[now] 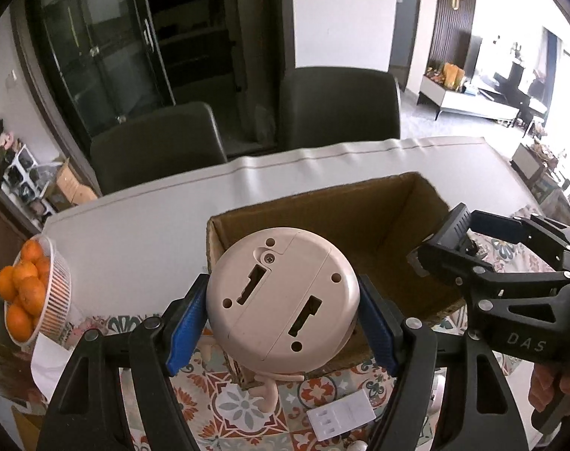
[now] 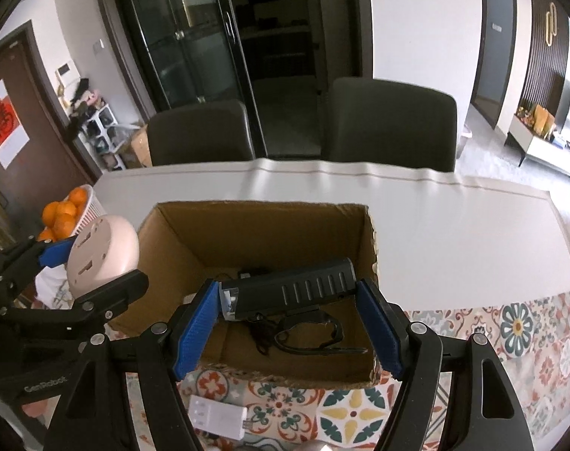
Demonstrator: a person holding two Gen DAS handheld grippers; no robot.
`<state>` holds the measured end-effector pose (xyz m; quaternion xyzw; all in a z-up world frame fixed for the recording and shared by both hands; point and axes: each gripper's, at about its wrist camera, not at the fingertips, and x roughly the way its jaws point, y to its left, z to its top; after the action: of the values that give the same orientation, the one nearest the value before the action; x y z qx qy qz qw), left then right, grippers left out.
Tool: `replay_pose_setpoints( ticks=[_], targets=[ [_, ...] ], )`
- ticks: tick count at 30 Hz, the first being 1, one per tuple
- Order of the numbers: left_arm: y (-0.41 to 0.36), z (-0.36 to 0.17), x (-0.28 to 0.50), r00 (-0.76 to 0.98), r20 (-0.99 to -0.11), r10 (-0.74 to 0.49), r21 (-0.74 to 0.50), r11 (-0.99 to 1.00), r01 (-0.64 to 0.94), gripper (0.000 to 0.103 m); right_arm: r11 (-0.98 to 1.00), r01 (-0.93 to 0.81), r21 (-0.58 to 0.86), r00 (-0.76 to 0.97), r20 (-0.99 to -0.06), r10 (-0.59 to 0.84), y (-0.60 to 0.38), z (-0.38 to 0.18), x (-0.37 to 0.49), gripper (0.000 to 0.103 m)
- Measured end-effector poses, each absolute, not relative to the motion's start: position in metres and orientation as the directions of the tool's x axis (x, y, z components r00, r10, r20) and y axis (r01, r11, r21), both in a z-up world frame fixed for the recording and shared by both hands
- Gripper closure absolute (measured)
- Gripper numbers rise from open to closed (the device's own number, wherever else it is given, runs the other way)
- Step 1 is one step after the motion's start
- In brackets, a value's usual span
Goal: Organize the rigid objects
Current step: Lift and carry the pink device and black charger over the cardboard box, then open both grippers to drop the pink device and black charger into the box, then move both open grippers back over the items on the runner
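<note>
My left gripper (image 1: 283, 319) is shut on a round pink device (image 1: 281, 297), its flat underside with two slots turned to the camera, held above the near left corner of the open cardboard box (image 1: 322, 218). A pink cord hangs below it. My right gripper (image 2: 288, 323) is shut on a black flashlight (image 2: 288, 289), lying crosswise between the blue pads, above the near part of the cardboard box (image 2: 172, 233). A black strap dangles from it into the box. Each gripper shows in the other view: the right gripper (image 1: 446, 259) and the left gripper (image 2: 93, 263).
A white basket of oranges (image 1: 55, 293) stands at the table's left edge. A white adapter (image 1: 339, 415) lies on the patterned cloth near me. Two dark chairs (image 2: 390, 124) stand behind the white table (image 2: 454, 233). A hand (image 1: 551, 379) holds the right gripper.
</note>
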<state>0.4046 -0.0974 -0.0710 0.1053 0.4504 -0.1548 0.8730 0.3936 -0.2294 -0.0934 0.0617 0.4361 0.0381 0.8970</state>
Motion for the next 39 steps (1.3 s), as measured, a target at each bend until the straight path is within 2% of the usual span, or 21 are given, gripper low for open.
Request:
replay_pose_setpoints(
  ticks=[7, 15, 17, 21, 29, 39],
  targets=[
    [-0.099, -0.086, 0.412, 0.507, -0.844, -0.174, 0.025, 0.932, 0.361, 0.028, 0.990, -0.016, 0.143, 0.587, -0.800, 0.125, -0.231, -0.108, 0.400, 0.029],
    [-0.094, -0.072, 0.403, 0.578, -0.808, -0.113, 0.096, 0.943, 0.318, 0.016, 0.987, -0.008, 0.159, 0.576, -0.806, 0.135, -0.233, -0.113, 0.402, 0.029],
    [-0.091, -0.068, 0.399, 0.593, -0.799, -0.097, 0.106, 0.949, 0.298, 0.015, 0.987, 0.001, 0.160, 0.580, -0.804, 0.129, -0.233, -0.110, 0.401, 0.024],
    [-0.082, -0.060, 0.389, 0.624, -0.779, -0.062, 0.129, 0.958, 0.257, 0.012, 0.992, 0.031, 0.125, 0.602, -0.794, 0.081, -0.232, -0.101, 0.392, 0.023],
    [-0.074, -0.046, 0.355, 0.664, -0.744, -0.069, 0.131, 0.960, 0.246, 0.009, 0.990, 0.125, 0.069, 0.669, -0.743, -0.033, -0.229, -0.072, 0.346, 0.022],
    [-0.067, -0.042, 0.292, 0.715, -0.696, -0.058, 0.153, 0.962, 0.227, 0.009, 0.987, 0.145, 0.073, 0.715, -0.697, -0.053, -0.224, -0.066, 0.280, 0.022]
  ],
)
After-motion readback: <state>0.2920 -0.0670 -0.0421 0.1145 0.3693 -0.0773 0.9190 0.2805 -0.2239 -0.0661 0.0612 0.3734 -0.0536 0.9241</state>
